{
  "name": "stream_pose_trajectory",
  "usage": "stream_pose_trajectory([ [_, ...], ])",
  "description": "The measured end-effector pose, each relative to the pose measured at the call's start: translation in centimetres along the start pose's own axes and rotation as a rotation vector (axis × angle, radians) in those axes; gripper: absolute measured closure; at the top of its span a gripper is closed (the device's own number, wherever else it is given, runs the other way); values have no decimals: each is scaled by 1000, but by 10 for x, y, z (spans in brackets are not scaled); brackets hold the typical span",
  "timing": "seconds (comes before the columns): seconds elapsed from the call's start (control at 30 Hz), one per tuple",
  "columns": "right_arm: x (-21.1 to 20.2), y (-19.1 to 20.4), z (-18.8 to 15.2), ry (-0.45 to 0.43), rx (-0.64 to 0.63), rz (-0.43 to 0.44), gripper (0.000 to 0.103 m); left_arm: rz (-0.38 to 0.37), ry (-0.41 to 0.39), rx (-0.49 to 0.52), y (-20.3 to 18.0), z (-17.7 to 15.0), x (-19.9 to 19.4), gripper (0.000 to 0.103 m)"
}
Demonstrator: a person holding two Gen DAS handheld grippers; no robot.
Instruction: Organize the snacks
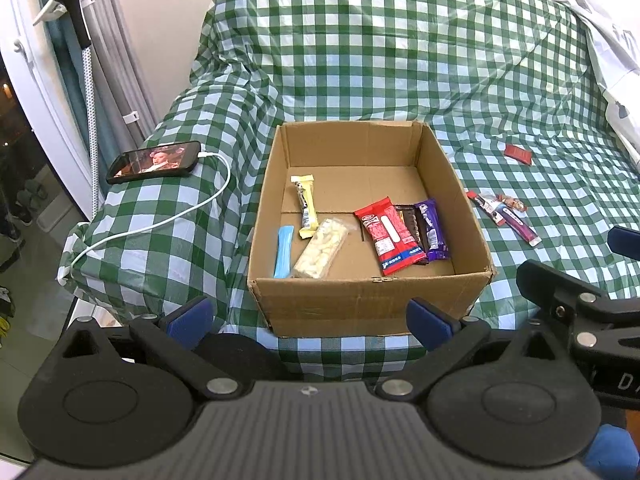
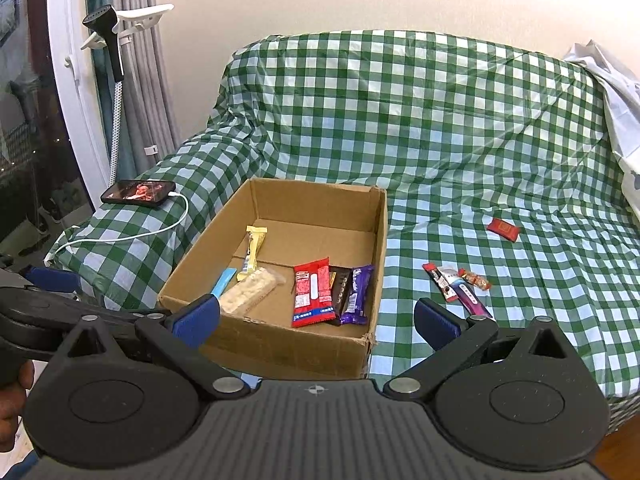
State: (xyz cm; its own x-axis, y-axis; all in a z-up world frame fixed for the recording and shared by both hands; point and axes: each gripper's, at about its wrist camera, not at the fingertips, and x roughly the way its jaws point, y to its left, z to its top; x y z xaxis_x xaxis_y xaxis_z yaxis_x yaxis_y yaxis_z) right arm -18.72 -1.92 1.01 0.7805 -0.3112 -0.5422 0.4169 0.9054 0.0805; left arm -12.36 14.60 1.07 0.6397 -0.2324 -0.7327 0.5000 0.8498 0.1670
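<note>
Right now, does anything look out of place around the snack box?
Yes. Several snacks lie outside the cardboard box on the checked cover: a cluster of small packets just right of it, and a red packet farther back. The box's near right corner looks torn.

Cardboard box [image 2: 280,344] holds snacks; about four wrappers [image 2: 460,286] beside, on checkered cloth [image 2: 440,140].

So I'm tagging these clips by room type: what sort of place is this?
Most likely a home living room or bedroom: a sofa under a green checked cover, curtains beside a glass door, and a charging phone on the armrest.
</note>
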Motion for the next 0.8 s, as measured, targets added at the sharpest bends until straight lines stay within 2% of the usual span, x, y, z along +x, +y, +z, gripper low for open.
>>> stream_pose_trajectory([
  [0.27, 6, -7, -1, 20, 14, 6, 1, 0, 17, 24, -3, 3, 8, 0],
  [0.53, 13, -23, 1, 16, 36, -19, 1, -15, 20, 50, -16, 22, 16, 0],
  [0.8, 19, -76, -6, 13, 136, -116, 1, -65, 47, 124, -63, 57, 31, 0],
])
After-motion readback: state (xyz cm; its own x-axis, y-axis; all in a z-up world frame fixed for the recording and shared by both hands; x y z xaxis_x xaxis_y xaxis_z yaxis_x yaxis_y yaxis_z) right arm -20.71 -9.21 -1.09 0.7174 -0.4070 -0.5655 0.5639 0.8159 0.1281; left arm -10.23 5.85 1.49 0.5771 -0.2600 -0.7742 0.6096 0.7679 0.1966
